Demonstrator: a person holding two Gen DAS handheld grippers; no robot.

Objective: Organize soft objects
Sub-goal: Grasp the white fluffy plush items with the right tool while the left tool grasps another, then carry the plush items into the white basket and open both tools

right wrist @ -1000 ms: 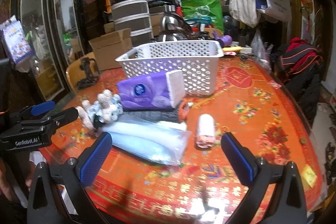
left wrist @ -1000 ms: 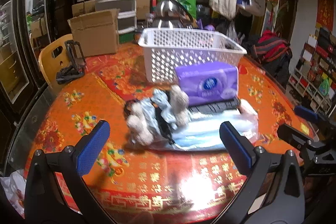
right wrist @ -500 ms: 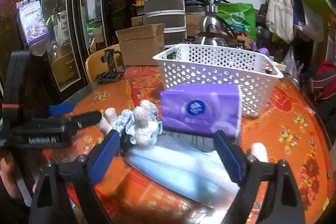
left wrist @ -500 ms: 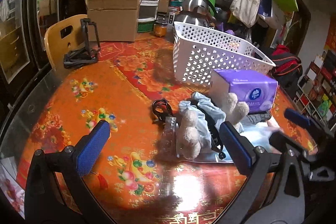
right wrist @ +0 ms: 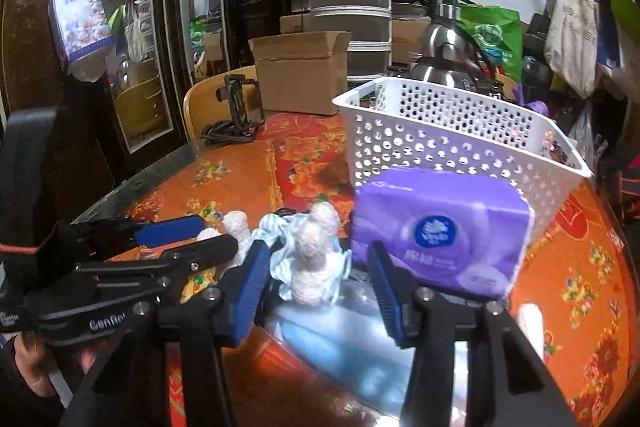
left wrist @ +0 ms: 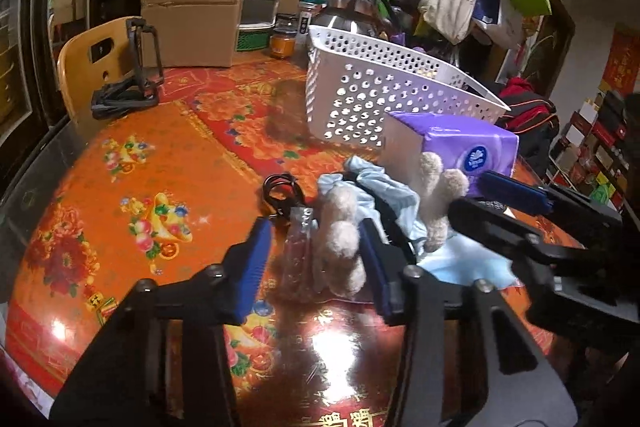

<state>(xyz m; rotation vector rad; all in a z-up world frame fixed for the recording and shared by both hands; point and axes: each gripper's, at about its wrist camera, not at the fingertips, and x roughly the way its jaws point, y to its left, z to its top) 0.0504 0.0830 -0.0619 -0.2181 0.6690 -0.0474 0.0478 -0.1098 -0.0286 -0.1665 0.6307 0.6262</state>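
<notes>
A small beige plush toy in a light blue dress (left wrist: 348,227) lies on the red patterned table (left wrist: 160,163), partly on a clear pack of blue cloth (left wrist: 464,259). A purple tissue pack (left wrist: 460,147) sits behind it, in front of a white perforated basket (left wrist: 380,83). My left gripper (left wrist: 316,263) is half closed around the toy's legs, pads close to it. My right gripper (right wrist: 316,279) is half closed around the toy's upper part (right wrist: 312,259), pads apart from it. The tissue pack (right wrist: 436,227) and basket (right wrist: 448,131) stand just beyond.
A white roll (right wrist: 530,327) lies at the right of the table. A black cord (left wrist: 280,191) lies left of the toy. A black stand (left wrist: 132,79), a cardboard box (left wrist: 188,19), a kettle (left wrist: 356,7) and a wooden chair (left wrist: 88,63) are at the far side.
Both grippers have moved in on the plush toy and narrowed from wide open to half closed around it. The toy has not visibly lifted.
</notes>
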